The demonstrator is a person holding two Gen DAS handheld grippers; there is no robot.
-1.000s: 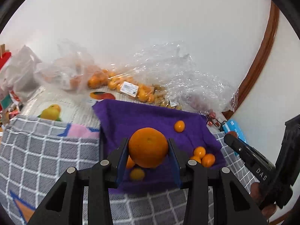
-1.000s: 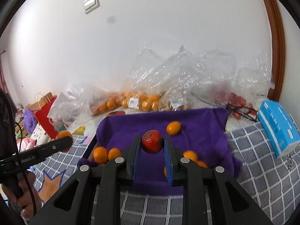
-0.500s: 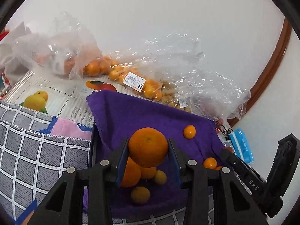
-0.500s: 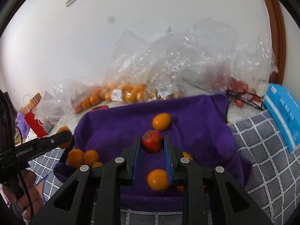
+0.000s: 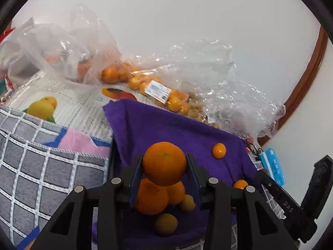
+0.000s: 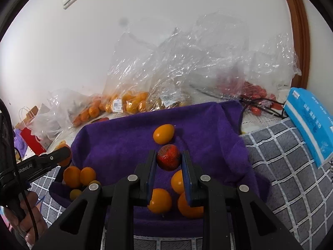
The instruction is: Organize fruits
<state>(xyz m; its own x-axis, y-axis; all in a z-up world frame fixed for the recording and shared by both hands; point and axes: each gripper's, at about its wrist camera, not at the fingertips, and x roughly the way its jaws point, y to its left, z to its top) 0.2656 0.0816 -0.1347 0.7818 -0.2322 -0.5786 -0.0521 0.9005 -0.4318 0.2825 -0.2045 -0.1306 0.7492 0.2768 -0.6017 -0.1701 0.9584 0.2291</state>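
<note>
Left wrist view: the left gripper [image 5: 164, 164] is closed on a large orange [image 5: 164, 163], its blue pads pressed against both sides of the fruit, holding it above the near left part of the purple towel [image 5: 166, 125]. Directly beneath the held orange, on the towel, sit two more oranges [image 5: 150, 196] touching each other, with two small yellowish kumquats [image 5: 166, 223] just beside them toward the camera. A single small orange fruit [image 5: 218, 150] lies apart near the towel's far right side. Beyond the towel's far edge lies a clear plastic bag of oranges [image 5: 145, 85] with a white label. A grey checked blanket [image 5: 41, 162] lies left of the towel, and a blue tissue pack [image 5: 272, 166] lies off the towel's right edge.

In the right wrist view, the right gripper [image 6: 168, 161] is clamped narrowly on a red strawberry [image 6: 168, 160], gripped between the blue pads over the middle of the purple towel [image 6: 116, 143]. Below it on the towel lie three orange fruits [image 6: 160, 201] close together under the fingers, and one oval kumquat [image 6: 163, 134] lies just beyond the strawberry. At the towel's left edge is the cluster of oranges [image 6: 78, 176], with the left gripper's black finger [image 6: 44, 162] reaching toward it and a person's hand [image 6: 27, 214] on its handle. Red cherry tomatoes [image 6: 255, 92] in clear plastic lie beyond the towel's far right corner.
</note>
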